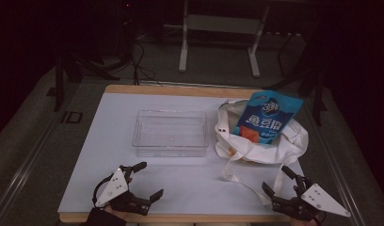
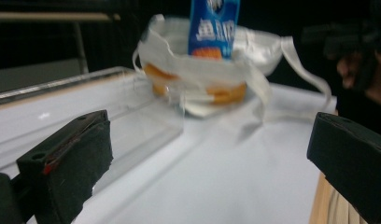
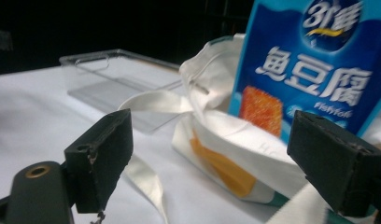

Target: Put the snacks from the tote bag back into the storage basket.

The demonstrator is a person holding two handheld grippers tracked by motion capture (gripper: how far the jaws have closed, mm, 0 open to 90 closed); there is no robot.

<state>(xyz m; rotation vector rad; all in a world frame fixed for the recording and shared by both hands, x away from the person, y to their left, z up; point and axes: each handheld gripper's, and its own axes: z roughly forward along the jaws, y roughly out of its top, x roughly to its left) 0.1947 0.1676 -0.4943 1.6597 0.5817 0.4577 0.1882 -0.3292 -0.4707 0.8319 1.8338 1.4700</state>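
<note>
Approach phase: neither tool has made contact yet. Your left gripper point(image 1: 142, 181) stands with its jaws spread wide and nothing between them, near the front edge of the white rectangular table top point(image 1: 180, 183), well short of the clear rectangular plastic tray point(image 1: 171, 133). Your right gripper point(image 1: 278, 180) is likewise spread wide and holds nothing; it sits just in front of the white cloth tote bag point(image 1: 260, 150), close to the bag's loose handle strap point(image 1: 237, 172).

The work in hand appears to be unloading the bag into the tray. The blue upright snack pouch with white lettering point(image 1: 268, 117) stands in the bag's mouth, to the right of the tray and beside it. An orange packet point(image 3: 223, 170) shows through the bag's lower opening in the right gripper view.

Orientation of the pouch: its long axis runs from the bag's mouth upward and away from you, leaning toward the back of the table. The printed face is turned toward you, top edge highest.

Next move, as judged: advance the right gripper over the strap to the pouch's exposed upper part and close on its thin edge. Use the left gripper to steady the bag rim if the cloth lifts with the pouch.
</note>
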